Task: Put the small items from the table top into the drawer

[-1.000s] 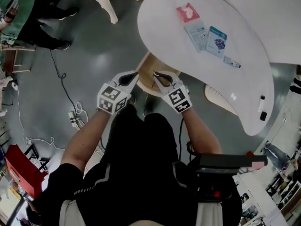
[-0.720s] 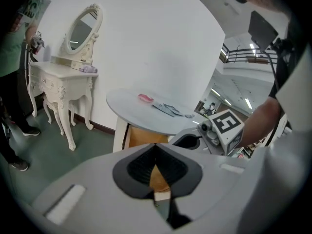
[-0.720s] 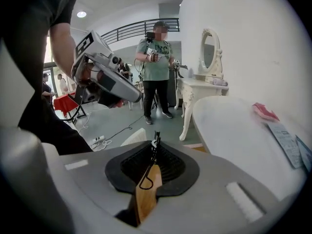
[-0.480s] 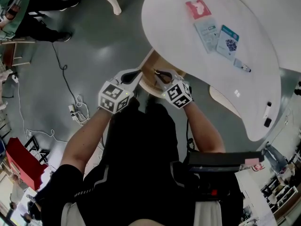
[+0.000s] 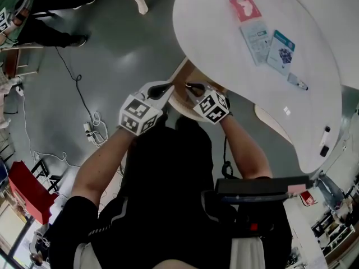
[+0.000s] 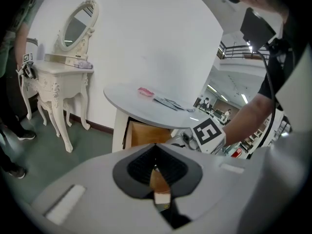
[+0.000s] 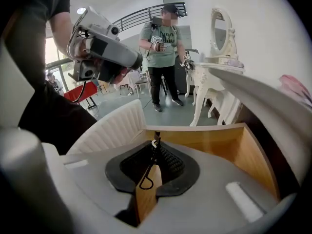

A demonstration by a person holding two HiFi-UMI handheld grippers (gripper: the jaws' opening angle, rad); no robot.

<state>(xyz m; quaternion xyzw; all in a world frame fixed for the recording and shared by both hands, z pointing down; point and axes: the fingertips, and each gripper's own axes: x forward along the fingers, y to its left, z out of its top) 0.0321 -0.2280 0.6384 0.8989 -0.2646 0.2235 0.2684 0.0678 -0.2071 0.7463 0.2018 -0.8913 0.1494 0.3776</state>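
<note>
It looks like a large test hall furnished as a home: a grey floor [image 5: 112, 66] with loose cables [image 5: 90, 130], an ornate dressing table [image 6: 63, 77] with mirror, an upper railing [image 7: 141, 16], another person [image 7: 165, 48] carrying marked devices

drawer [image 7: 209, 139]: wooden, open, under tabletop [image 5: 224, 66]
black wire clip [image 7: 149, 165]: upright over drawer
packets [image 5: 255, 33]: three, flat on tabletop
</note>
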